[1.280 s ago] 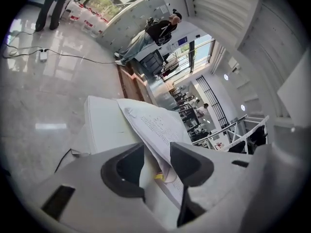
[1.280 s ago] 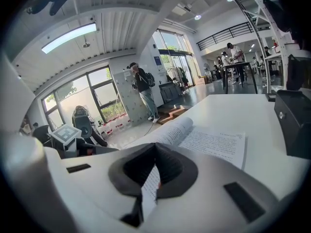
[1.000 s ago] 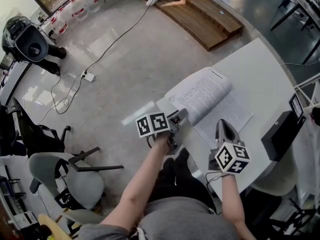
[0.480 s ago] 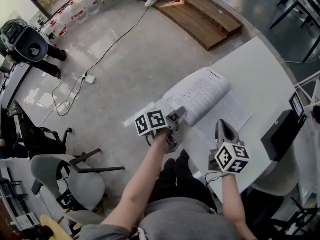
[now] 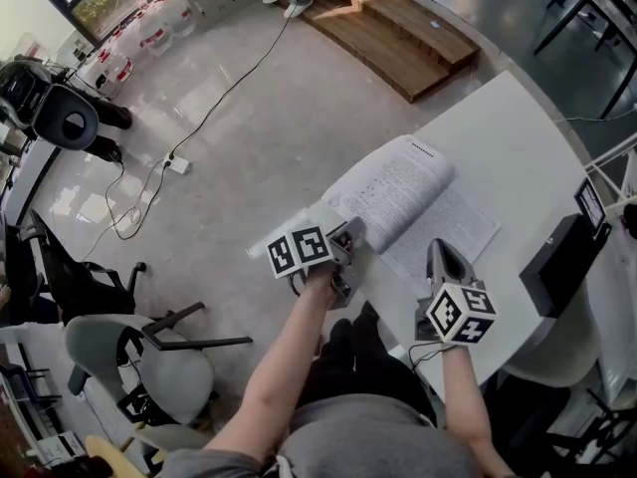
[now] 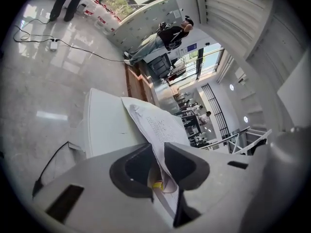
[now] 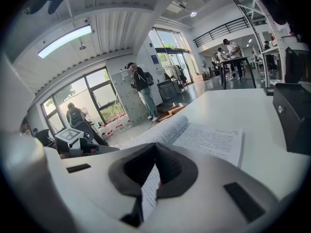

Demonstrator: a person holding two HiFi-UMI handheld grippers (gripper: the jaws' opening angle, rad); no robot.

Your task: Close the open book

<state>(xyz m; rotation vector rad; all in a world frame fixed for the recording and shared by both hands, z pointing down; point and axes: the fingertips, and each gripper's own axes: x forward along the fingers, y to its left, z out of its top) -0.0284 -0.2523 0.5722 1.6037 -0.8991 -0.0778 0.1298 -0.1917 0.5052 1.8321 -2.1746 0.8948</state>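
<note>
An open book [image 5: 403, 197] lies on the white table [image 5: 508, 127], its left-hand pages bulging up. My left gripper [image 5: 345, 239] is at the book's near left corner. In the left gripper view a lifted sheaf of pages [image 6: 148, 123] runs between the jaws of the left gripper [image 6: 156, 150]; the jaws are closing and a narrow gap still shows. My right gripper [image 5: 444, 254] is at the near edge of the right-hand page. In the right gripper view the tips of the right gripper [image 7: 155, 148] meet on that page [image 7: 209, 141].
A black box [image 5: 560, 259] stands on the table right of the book and shows close by as the box [image 7: 293, 115]. The table's curved edge runs just left of my left gripper. Below are the floor, a grey chair [image 5: 149, 358], a cable and wooden steps [image 5: 398, 28].
Both hands have stayed where they were. The left gripper's jaws look drawn closer round the book's corner. The book has not visibly moved.
</note>
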